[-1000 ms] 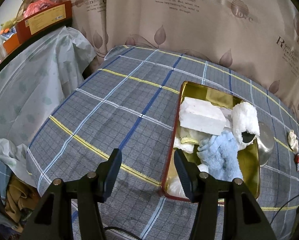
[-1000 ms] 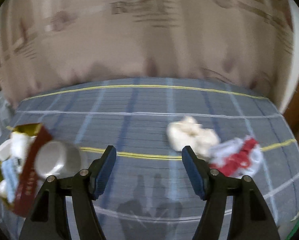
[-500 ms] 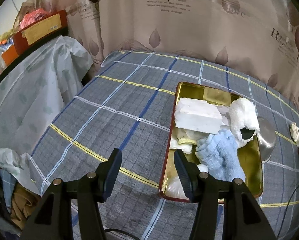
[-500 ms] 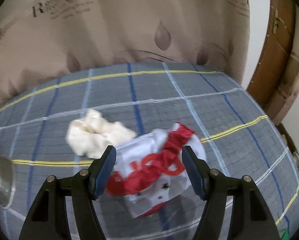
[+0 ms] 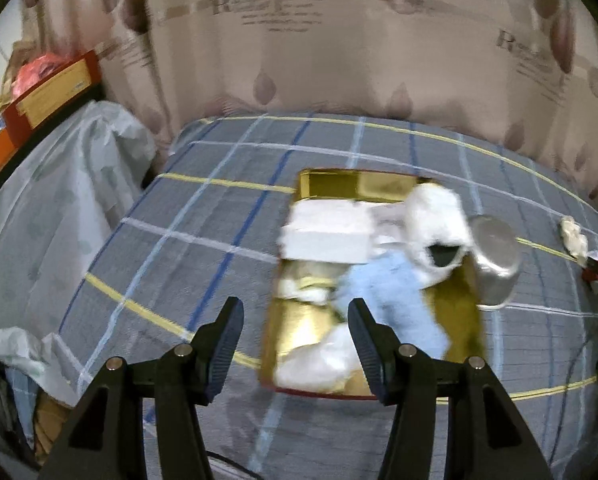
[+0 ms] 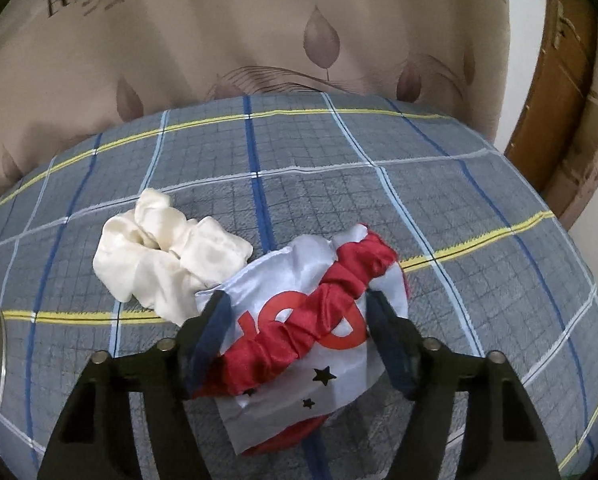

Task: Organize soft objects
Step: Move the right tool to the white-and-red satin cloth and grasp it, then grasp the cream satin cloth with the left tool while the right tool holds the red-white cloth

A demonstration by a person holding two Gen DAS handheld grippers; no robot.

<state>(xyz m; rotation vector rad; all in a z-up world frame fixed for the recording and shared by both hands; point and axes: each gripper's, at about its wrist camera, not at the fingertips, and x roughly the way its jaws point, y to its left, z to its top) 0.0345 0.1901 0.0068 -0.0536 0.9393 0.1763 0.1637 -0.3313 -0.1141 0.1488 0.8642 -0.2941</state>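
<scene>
pouch: white-and-red satin, lying on the checked cloth, touching a cream scrunchie | handling: judged light, limp, slippery; best taken at the gathered red band | right gripper: jaws closing astride the pouch, not yet clamped | left gripper: held apart, empty, above the gold tray

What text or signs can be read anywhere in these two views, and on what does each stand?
"R": large capital on the curtain; the smaller script lines beside it are not legible.
"R": same print on the curtain in the left wrist view, blurred.
Red rounded characters, partly covered, unreadable, and small black stars: on the white and red satin pouch.
Yellow label on the red box: too blurred.
</scene>
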